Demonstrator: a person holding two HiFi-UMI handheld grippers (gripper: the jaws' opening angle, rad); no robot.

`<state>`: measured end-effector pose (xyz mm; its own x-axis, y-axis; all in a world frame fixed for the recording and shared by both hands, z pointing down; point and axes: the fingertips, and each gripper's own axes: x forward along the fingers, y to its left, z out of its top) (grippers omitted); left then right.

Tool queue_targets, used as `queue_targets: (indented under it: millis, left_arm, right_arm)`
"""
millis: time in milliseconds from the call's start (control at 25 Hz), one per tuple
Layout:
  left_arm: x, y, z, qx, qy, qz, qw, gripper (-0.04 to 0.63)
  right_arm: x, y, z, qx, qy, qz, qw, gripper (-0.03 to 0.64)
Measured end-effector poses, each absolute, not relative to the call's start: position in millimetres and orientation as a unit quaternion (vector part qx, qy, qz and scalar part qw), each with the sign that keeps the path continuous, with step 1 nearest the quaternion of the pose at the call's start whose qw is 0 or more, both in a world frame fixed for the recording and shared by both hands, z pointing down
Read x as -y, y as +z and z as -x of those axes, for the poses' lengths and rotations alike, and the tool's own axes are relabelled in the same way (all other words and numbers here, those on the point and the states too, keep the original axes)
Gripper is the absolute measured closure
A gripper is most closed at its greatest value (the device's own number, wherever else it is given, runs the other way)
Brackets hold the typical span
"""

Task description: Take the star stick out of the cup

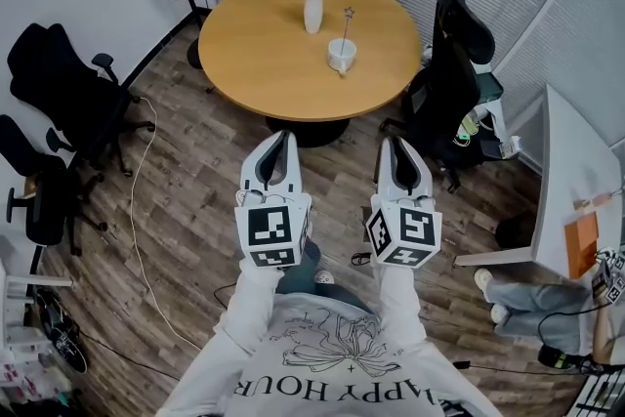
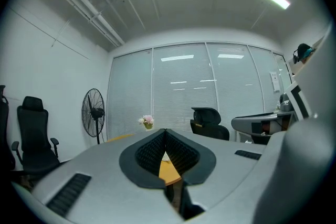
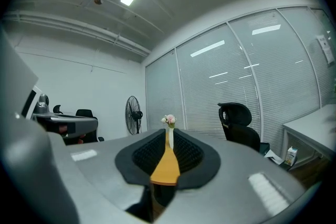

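Nearest me, my left gripper point(image 1: 283, 140) has its jaws closed tip to tip on nothing, while my right gripper point(image 1: 395, 144) holds its jaws slightly apart, empty, with the flower vase point(image 1: 312, 10) showing through the gap. Both point level toward the round table point(image 1: 254, 63). Well ahead of them, the star stick point(image 1: 346, 26) stands in the white cup point(image 1: 342, 56), near the vase.

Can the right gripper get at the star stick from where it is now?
Probably not yet: the right gripper hangs over the floor, short of the table. The way looks free, though; the star stick stands clear of the vase.
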<state>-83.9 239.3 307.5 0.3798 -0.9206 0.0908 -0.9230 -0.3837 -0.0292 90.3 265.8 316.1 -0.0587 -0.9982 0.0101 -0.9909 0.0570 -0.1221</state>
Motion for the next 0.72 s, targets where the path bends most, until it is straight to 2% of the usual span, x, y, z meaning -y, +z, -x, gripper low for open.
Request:
queue_targets:
  millis: [720]
  left_arm:
    - [-129.3,322.0,61.0,0.545,0.054,-0.837,0.015,0.589]
  right_arm:
    - [-158.8,330.6,-109.6,-0.722,-0.053,0.688,0.035,0.562]
